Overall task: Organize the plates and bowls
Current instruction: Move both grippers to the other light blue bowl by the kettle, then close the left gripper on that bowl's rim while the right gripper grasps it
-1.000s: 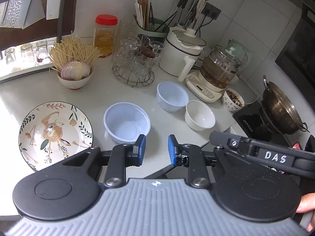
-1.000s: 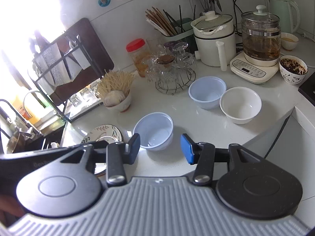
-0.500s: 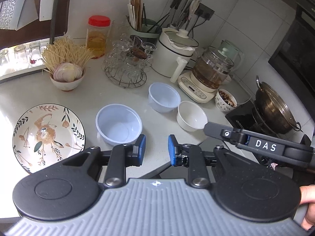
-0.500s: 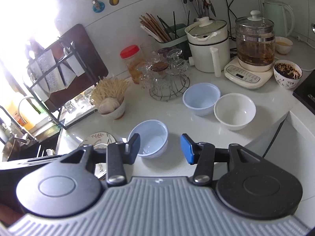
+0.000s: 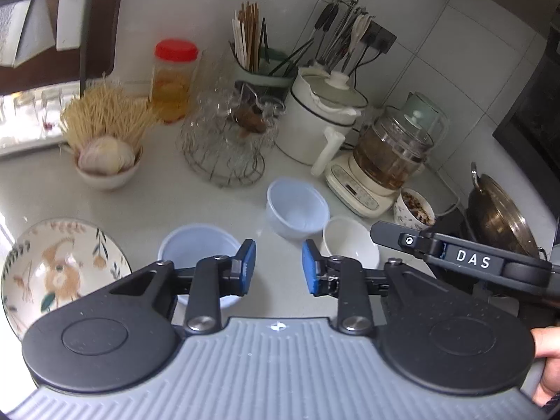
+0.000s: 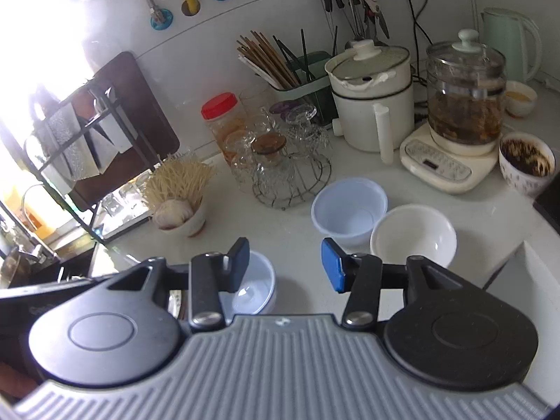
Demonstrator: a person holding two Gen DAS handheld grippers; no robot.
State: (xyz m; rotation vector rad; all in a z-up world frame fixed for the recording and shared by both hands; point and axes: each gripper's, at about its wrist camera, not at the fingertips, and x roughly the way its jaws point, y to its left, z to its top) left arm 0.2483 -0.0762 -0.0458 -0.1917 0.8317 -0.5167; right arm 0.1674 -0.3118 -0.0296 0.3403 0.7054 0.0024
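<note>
Left gripper, fingers just widened and empty, hovers over the white tabletop. A pale-blue round plastic bowl sits at its ten o'clock. Right gripper is moderately open, empty.

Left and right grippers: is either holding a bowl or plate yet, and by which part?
Neither. The left gripper, jaws just opening, and the right gripper are both empty above the counter.

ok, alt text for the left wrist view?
The left claw, open and empty, hovers over a white kitchen counter just behind a pale blue bowl. A second pale blue bowl and a white bowl sit beyond; a floral plate lies at left. The right claw's arm enters from the right.
</note>
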